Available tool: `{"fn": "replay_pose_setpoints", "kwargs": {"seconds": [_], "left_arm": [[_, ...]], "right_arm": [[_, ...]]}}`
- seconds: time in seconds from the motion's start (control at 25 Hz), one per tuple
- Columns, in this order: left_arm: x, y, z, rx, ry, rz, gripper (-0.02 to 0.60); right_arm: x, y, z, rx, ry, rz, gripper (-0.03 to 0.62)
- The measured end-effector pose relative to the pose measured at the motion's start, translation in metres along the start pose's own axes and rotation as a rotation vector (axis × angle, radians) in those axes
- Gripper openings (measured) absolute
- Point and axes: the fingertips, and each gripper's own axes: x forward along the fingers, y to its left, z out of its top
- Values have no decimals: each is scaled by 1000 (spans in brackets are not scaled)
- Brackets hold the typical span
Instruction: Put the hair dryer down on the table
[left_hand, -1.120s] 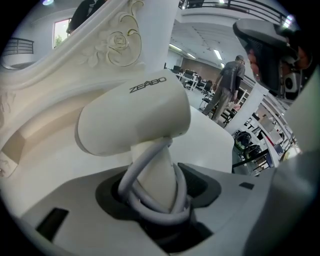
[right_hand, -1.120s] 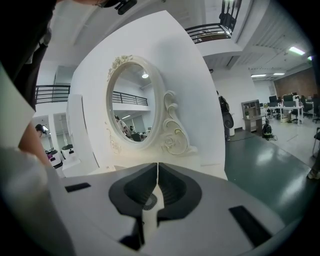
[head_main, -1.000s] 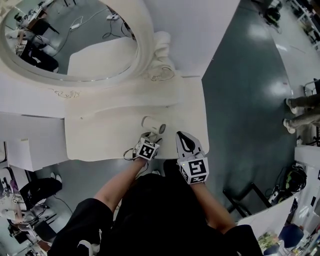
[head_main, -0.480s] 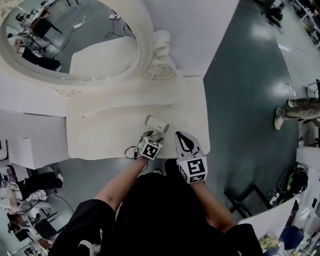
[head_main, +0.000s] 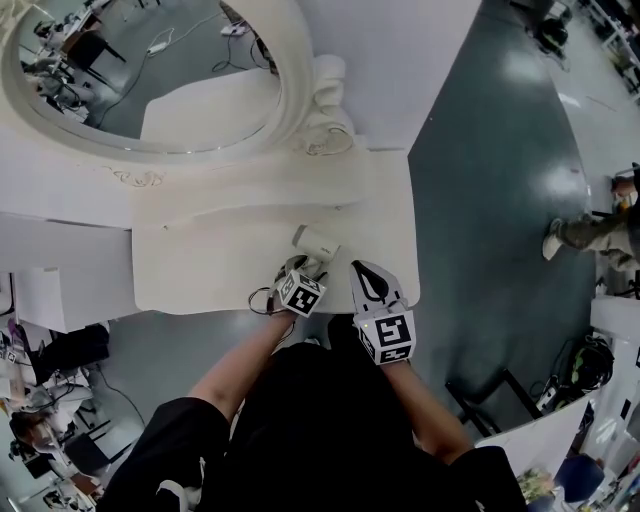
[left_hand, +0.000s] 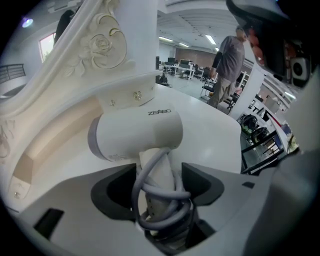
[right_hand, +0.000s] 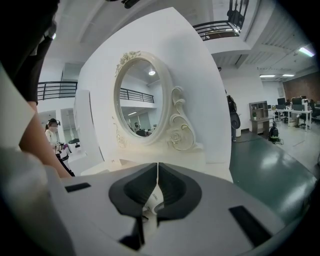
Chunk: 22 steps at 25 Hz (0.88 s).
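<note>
On the table (head_main: 200, 270), left gripper (head_main: 304, 271) jaws just opened around the hair dryer (head_main: 313, 240); right gripper (right_hand: 158, 174) jaws together.

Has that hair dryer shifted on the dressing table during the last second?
No. The hair dryer lies in the same spot, near the front edge of the table and below the mirror frame.

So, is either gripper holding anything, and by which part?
Nothing is held. The left gripper has just been opening its jaws; the dryer handle stands loose between them.
</note>
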Motion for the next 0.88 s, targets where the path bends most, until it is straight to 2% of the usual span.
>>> {"fn": "replay_pose_setpoints", "kwargs": {"seconds": [0.12,0.36,0.56,0.88], "left_arm": [[-2,1,3,6,-16,2,296],[-18,1,8,-69,-78,-3,301],[-41,-3,14,-122,-172,-18,301],[-104,-17,26,-224,-346,-42,299]], "right_arm": [[-1,2,-5,3,0,1,20],[-6,5,-5,3,-13,-3,20],[-12,8,-1,0,-22,-21,20],[-32,30,4,-14,-40,-46,20]]}}
